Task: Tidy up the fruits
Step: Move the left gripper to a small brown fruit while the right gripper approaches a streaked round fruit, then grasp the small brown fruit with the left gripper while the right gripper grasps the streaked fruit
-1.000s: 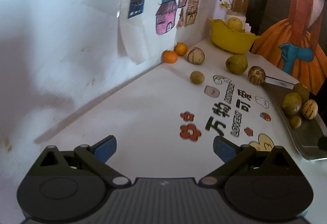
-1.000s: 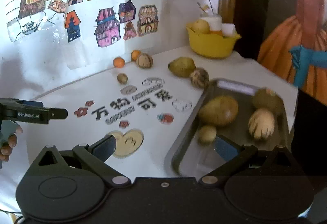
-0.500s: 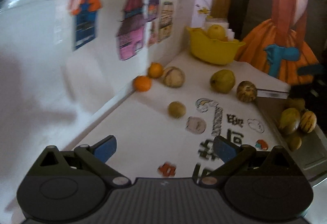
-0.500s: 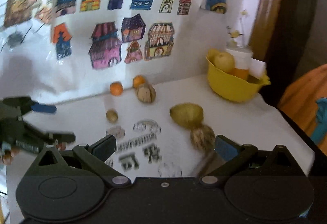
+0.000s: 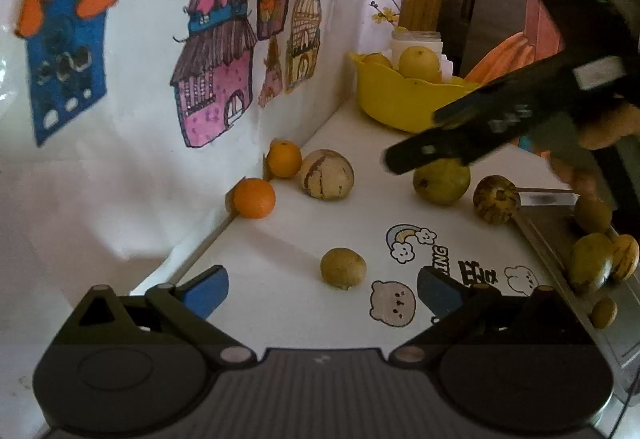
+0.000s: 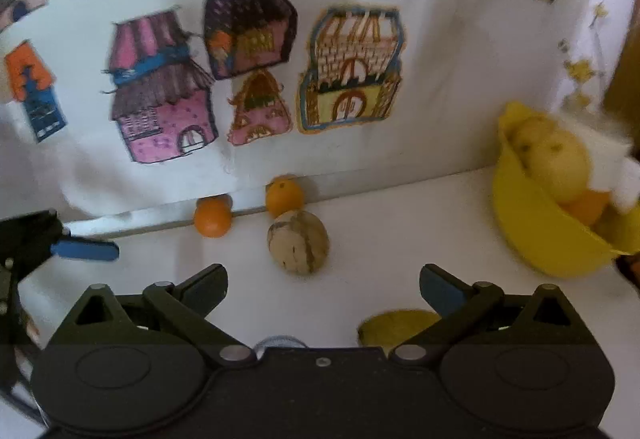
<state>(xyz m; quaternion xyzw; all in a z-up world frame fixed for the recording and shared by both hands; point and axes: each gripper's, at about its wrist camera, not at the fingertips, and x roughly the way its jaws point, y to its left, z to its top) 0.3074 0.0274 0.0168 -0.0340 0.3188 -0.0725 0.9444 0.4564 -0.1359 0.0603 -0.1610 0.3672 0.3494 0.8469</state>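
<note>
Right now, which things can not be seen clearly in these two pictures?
- Green fruit, left wrist view: top hidden by the right gripper; its own view shows only a blurred sliver.
- Yellow bowl, right wrist view: motion blur, contents unclear.
- Metal tray, left wrist view: cut off by the picture edge.

House drawings (image 6: 160,95) on white wall; cartoon stickers (image 5: 394,303) on tabletop (image 5: 280,239); dress painting (image 5: 520,51) behind.

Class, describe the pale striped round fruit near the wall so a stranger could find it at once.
Start at the wall of coloured house drawings and drop to where it meets the white tabletop. Two small oranges sit there; the pale tan round fruit lies just in front of the one farther along the wall. It is bigger than both and marked with dark brown streaks.
</note>
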